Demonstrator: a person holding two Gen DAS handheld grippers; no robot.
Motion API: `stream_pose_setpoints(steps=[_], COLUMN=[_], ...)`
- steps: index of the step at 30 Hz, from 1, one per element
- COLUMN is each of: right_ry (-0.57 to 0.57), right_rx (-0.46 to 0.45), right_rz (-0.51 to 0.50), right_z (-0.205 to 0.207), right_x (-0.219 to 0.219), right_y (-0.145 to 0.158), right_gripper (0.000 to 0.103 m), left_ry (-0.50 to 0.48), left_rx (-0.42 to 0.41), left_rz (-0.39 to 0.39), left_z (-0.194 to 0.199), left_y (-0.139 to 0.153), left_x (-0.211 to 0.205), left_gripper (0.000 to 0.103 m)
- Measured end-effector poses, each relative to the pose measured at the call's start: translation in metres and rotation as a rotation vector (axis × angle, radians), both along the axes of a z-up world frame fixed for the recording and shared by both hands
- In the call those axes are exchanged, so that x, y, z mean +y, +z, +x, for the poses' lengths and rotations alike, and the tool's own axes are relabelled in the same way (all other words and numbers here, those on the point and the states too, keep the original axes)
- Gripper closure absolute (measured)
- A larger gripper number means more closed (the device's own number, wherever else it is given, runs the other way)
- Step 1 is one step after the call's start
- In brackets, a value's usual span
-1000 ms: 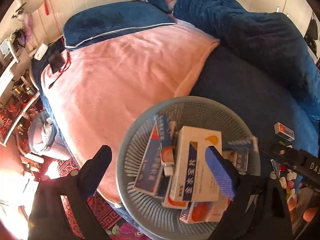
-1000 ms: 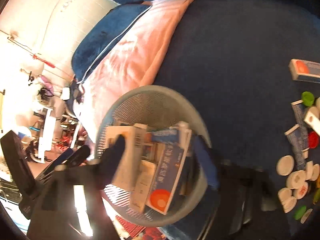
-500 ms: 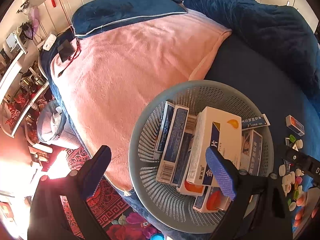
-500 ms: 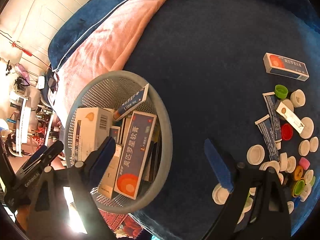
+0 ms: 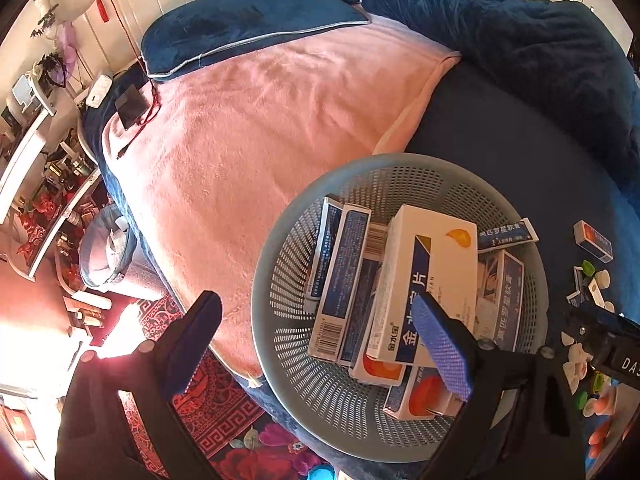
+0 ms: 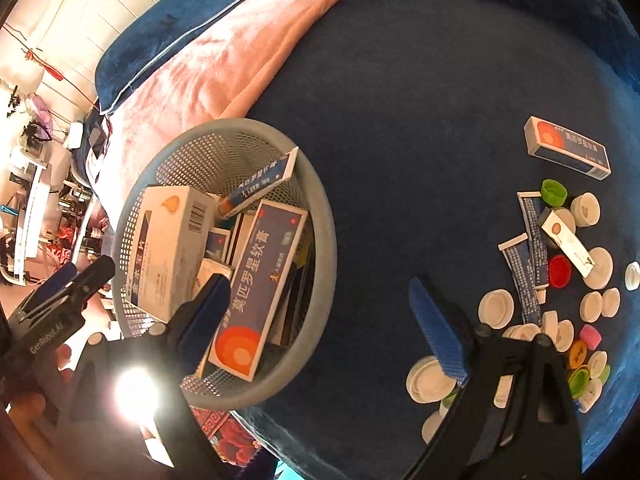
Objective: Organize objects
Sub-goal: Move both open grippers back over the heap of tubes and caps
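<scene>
You hold both grippers over a bed covered in dark blue fabric (image 6: 420, 80), with a pink blanket (image 5: 260, 128) spread beside it. A grey mesh basket (image 6: 320, 216) sits near the bed's edge, filled with medicine boxes, among them a large white box (image 5: 432, 280) and a blue ointment box (image 6: 264, 280) with an orange circle. Your right gripper (image 6: 320, 312) is spread wide and holds nothing; one finger hangs over the basket's contents, the other over bare fabric. Your left gripper (image 5: 316, 320) is also released and empty, straddling the basket's rim. To the right of the basket lie a loose ointment box (image 6: 568, 148), ointment tubes (image 6: 528, 240) and a scatter of bottle caps (image 6: 496, 308).
</scene>
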State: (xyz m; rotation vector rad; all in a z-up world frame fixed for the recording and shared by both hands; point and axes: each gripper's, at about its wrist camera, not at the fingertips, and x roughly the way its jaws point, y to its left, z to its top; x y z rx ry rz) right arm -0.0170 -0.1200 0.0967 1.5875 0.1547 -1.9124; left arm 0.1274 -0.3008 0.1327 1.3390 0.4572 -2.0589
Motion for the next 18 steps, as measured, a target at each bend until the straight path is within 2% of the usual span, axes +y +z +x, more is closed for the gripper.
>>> stream_pose_setpoints(steps=[18], right_ry=[-0.011], right_rx=[0.01], right_rz=[0.036], right_z=[-0.003], right_x=[0.025], right_y=[0.002], right_gripper=[0.011], left_ry=[-0.034], left_rx=[-0.001], left_rz=[-0.002], left_z=[-0.011], left_y=[0.006], left_x=[0.021], left_gripper=[0.006])
